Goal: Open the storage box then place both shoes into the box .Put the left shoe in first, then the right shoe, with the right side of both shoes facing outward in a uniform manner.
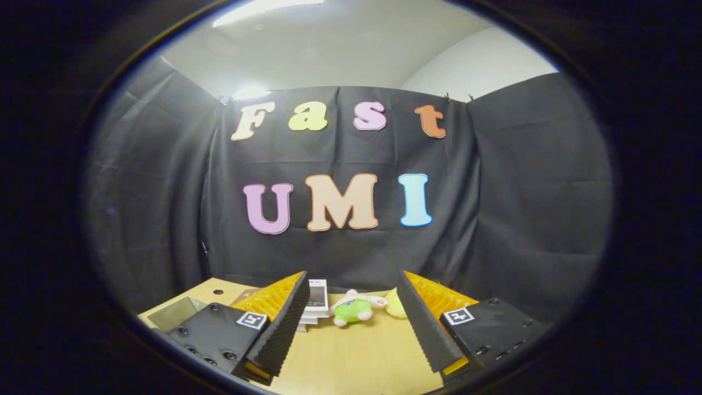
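Observation:
My gripper (351,285) is open, its two fingers spread wide over a light wooden table (356,356) with nothing between them. It points level toward the booth's black cloth wall. A clear storage box (175,312) sits beside the left finger, its corner just showing.
Beyond the fingers on the table lies a green and white plush toy (354,308). A yellow soft item (394,304) rests to its right, against the right finger. A stack of white booklets (317,304) lies by the left finger.

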